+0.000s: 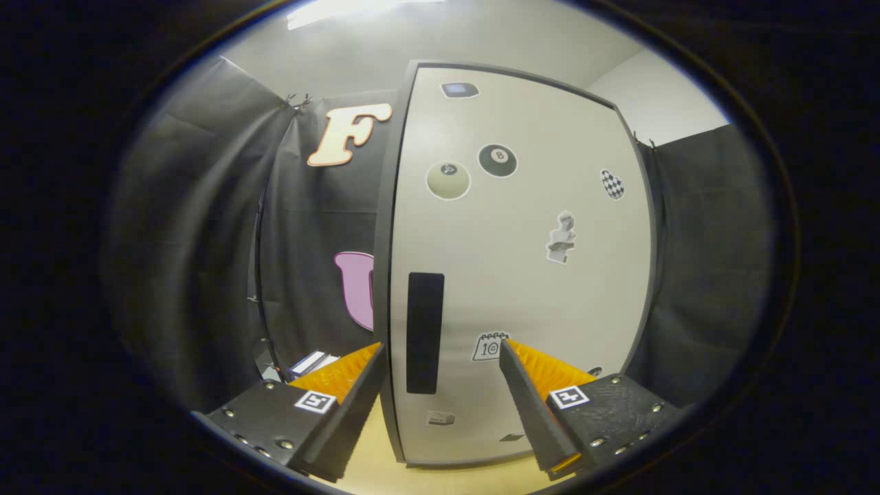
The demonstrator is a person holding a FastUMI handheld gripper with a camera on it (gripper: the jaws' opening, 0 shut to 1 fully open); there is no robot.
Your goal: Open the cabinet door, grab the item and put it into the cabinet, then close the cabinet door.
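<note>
Cabinet [522,275]: a tall, pale unit standing on the worktop, straight ahead of the tool and taking up most of what lies in front.
Cabinet door [509,302]: closed, flat against the frame, with a dark edge running round it.
Handle [425,333]: a dark upright recess near the door's left edge, low on the door, seen in the gap between the two fingers and beyond them.
Stickers: several on the door, among them a black billiard ball [498,160], a pale ball [448,180] beside it, a small bust [562,237] and a calendar sticker [489,346] just above the right finger.
Worktop [426,471]: light wood, showing under the cabinet's foot between the fingers.
Tool [440,354]: spread wide, released, nothing between its fingers; both tips sit short of the door, one to each side of the handle.
Item: a small white and dark object [309,362] lies past the left finger, low beside the cabinet; too little shows to say what it is.
</note>
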